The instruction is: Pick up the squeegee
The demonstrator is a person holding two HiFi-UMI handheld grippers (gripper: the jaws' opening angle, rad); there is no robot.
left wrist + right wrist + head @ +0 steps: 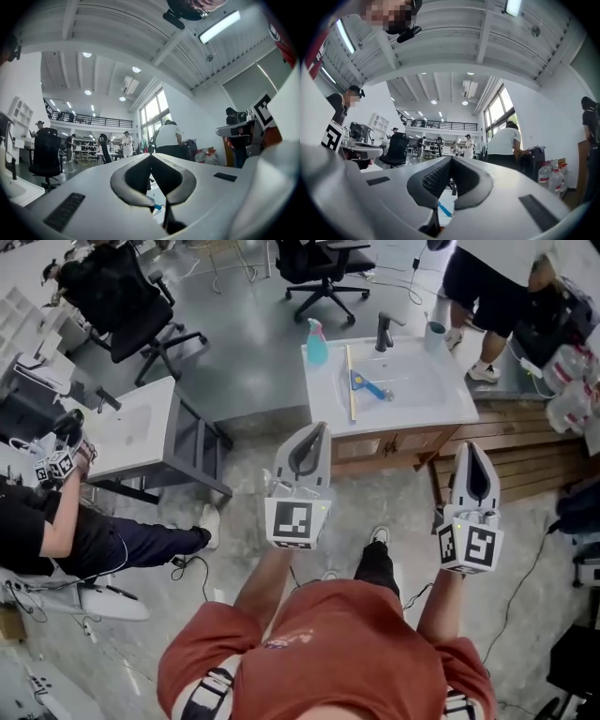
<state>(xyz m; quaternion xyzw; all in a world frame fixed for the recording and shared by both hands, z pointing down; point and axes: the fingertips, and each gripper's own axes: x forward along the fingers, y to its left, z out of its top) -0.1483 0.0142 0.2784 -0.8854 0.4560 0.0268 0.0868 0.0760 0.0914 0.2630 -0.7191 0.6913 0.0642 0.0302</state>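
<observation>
**Both claws clenched and empty; squeegee lies ahead in the sink**

In the head view, the blue squeegee (pixel 367 385) lies in the basin of the white sink (pixel 441 407), beside a thin wooden stick (pixel 350 381), with a teal spray bottle (pixel 317 343) at the back corner. Your left gripper (pixel 317 430) and right gripper (pixel 471 448) are well short of it. Pick one gripper, open its jaws before you reach the basin, and come in over the handle, clear of the stick. In the left gripper view, the left gripper (pixel 151 155) has its jaw tips together on nothing; only a blue sliver (pixel 158 206), likely the squeegee, shows below. In the right gripper view, the right gripper (pixel 451 158) is likewise clenched and empty. Neither gripper view shows how the squeegee lies; only the head view does.
</observation>
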